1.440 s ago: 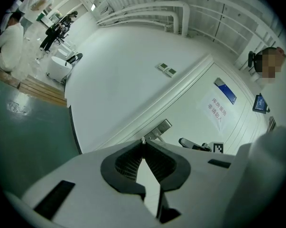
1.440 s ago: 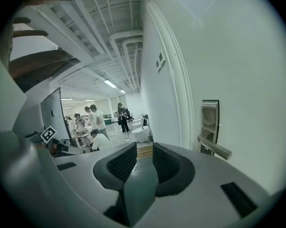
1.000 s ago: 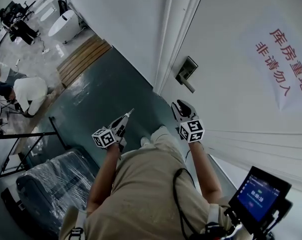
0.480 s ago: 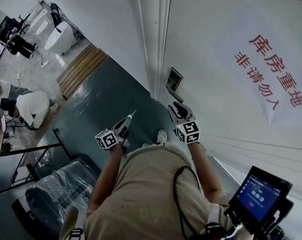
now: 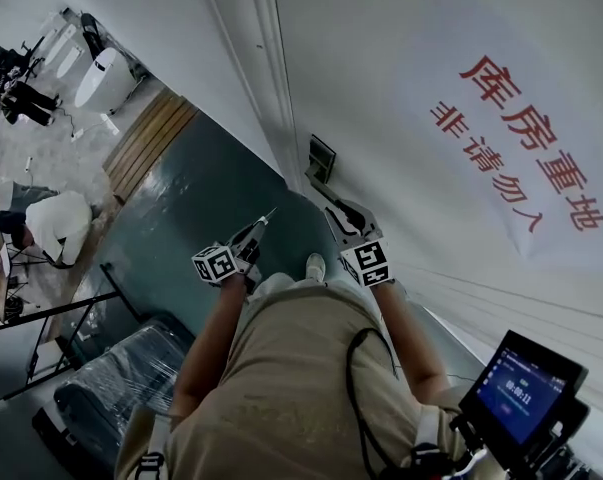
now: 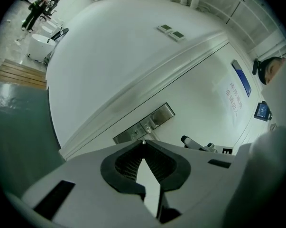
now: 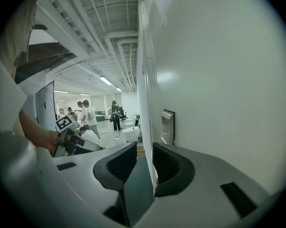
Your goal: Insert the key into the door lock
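Note:
The door lock [image 5: 321, 158] is a metal plate with a lever handle [image 5: 327, 192] on the white door [image 5: 431, 48]. My left gripper [image 5: 259, 225] is shut on a thin silver key [image 5: 270, 213] that sticks out of its tips toward the lock, still short of it. In the left gripper view the key tip [image 6: 143, 141] shows just below the lock plate [image 6: 145, 124], with the left gripper [image 6: 143, 144] closed. My right gripper [image 5: 343, 213] hangs open just under the handle, empty. The right gripper [image 7: 143, 148] faces along the door, with the lock plate [image 7: 167, 126] ahead.
A paper sign with red characters [image 5: 511, 158] hangs on the door. The door frame [image 5: 266, 78] runs left of the lock. A plastic-wrapped bundle [image 5: 121, 388] and a metal rack [image 5: 41, 308] stand on the dark floor. People [image 5: 51, 223] work far left. A screen [image 5: 521, 393] sits at lower right.
Both grippers have moved closer to the door lock, the left one with the key further. The right gripper now sits right under the handle.

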Demonstrator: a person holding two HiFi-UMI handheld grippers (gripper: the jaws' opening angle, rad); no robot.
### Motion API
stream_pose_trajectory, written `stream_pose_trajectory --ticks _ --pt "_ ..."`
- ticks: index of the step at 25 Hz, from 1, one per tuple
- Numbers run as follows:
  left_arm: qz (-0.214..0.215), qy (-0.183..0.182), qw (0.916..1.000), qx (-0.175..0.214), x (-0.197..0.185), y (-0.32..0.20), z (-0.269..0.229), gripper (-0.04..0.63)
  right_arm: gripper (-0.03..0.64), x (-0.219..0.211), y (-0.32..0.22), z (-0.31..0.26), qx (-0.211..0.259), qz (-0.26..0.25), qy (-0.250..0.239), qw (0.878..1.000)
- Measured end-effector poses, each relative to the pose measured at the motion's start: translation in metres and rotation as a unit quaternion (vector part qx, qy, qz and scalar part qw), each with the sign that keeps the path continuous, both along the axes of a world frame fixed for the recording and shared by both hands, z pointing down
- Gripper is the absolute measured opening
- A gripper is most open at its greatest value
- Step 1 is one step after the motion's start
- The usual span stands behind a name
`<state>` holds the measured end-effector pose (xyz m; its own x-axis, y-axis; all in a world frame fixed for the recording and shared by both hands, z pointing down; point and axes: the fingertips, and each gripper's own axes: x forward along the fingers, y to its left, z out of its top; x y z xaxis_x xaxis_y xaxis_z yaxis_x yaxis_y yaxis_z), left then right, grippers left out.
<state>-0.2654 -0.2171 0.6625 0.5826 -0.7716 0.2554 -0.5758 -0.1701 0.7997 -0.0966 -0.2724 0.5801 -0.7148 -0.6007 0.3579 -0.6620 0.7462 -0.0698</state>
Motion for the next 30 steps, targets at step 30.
stream_pose_trajectory --ticks 30 --pt "-0.033 0.235 0.9694 -0.061 0.09 -0.119 0.06 0.032 0.11 0.018 -0.013 -0.001 0.023 0.015 0.012 1.0"
